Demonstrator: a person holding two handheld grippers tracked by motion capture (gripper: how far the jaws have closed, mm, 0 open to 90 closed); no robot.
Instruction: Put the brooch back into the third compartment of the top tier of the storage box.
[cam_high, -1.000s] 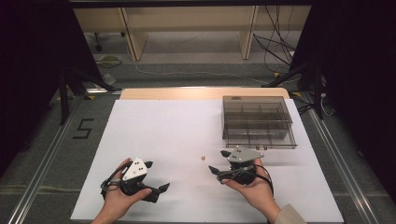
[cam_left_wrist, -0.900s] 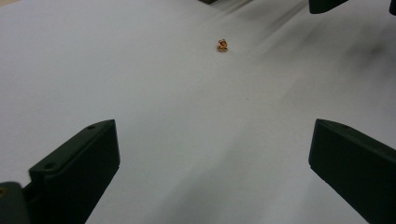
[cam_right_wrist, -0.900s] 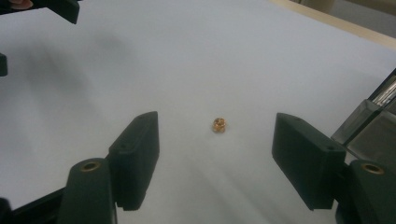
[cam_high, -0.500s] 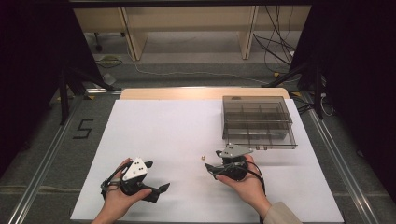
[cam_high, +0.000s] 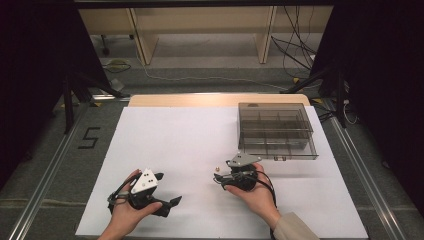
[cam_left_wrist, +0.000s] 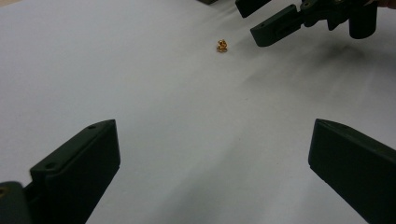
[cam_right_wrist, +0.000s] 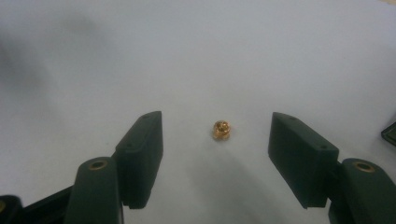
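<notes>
plainly, from the high view, the right gripper (cam_high: 218, 178) sat low on the white table (cam_high: 190, 135) with its tips just beside a tiny brass nut (cam_high: 217, 170), which lay alone near the table's middle, well apart from the clear compartment box (cam_high: 276, 131) at the far right. its jaws had just been closing a little, likely to frame the nut for a pick. the left gripper (cam_high: 167, 206) rested in the other hand near the front edge, apart from the work, probably waiting. the nut was too small here to tell its shape, and whether the box held anything was hard to make out.

from the left gripper view, that tool's own jaws stood wide apart over bare table, holding nothing. the nut (cam_left_wrist: 222, 45) lay far off, next to the right gripper (cam_left_wrist: 252, 21), whose body was cut off at the top edge.

from the right gripper view, the nut (cam_right_wrist: 221, 129) sat on the table between the two spread jaws, touching neither, so nothing was clamped yet. its underside was hidden.
</notes>
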